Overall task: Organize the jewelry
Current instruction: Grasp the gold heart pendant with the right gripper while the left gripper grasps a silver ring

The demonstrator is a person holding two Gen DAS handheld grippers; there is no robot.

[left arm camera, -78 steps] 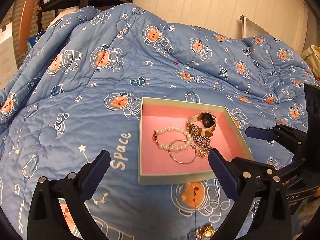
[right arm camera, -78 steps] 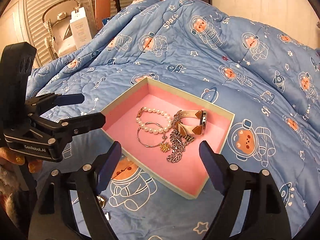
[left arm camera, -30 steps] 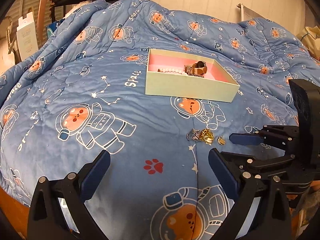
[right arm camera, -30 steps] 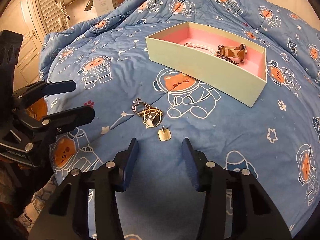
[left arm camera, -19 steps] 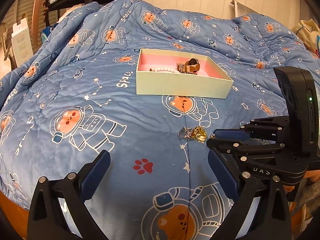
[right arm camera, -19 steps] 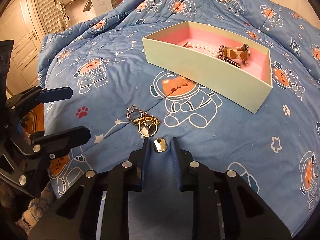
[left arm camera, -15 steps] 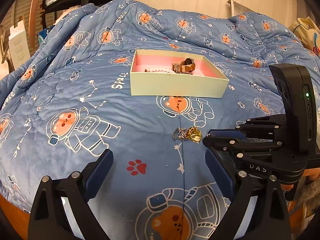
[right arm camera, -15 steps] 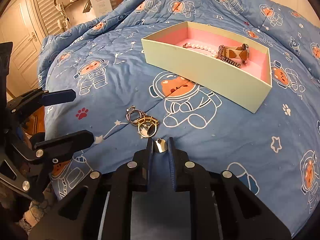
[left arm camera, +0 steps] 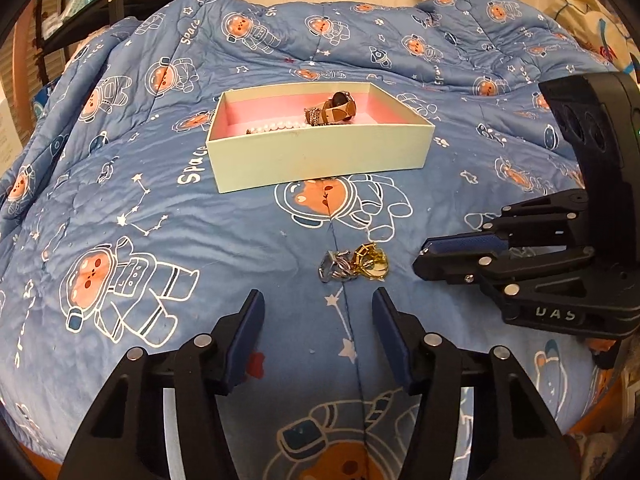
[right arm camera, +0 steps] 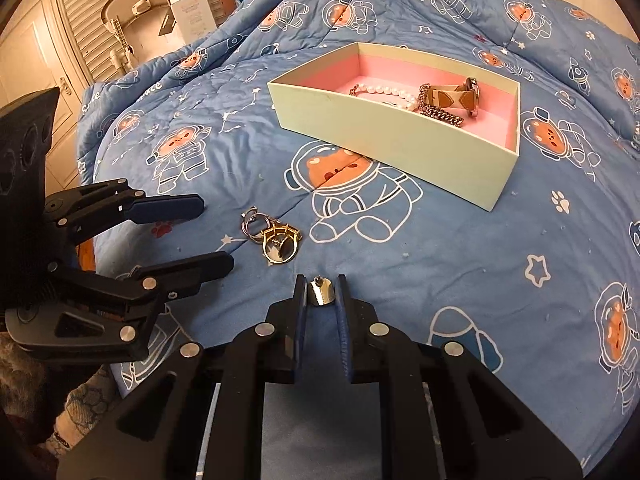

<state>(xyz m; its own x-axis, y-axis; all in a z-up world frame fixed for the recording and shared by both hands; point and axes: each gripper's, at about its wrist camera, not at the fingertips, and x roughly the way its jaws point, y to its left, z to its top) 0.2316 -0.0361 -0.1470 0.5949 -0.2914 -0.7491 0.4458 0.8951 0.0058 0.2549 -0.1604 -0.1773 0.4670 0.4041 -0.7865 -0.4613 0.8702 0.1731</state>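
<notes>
The right gripper (right arm camera: 322, 292) clamps a small gold pendant (right arm camera: 320, 293) at its fingertips; a shallow pinch risks dropping it. The left gripper (left arm camera: 318, 322), closing and empty, may scatter the rings (left arm camera: 354, 266). The box (left arm camera: 320, 156) lies beyond.

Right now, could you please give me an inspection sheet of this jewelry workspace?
Surface: blue astronaut-print quilt on a bed.
Job's things: pale green box with pink lining holding pearl bracelet, tan-strap watch, silver chain; loose gold and silver rings on quilt.
Clutter: nothing seen.
Grippers: right gripper shut on small gold pendant; left gripper jaws closing, nothing between them.
Cables: nothing seen.
Surroundings: white carton, dark shelf.
</notes>
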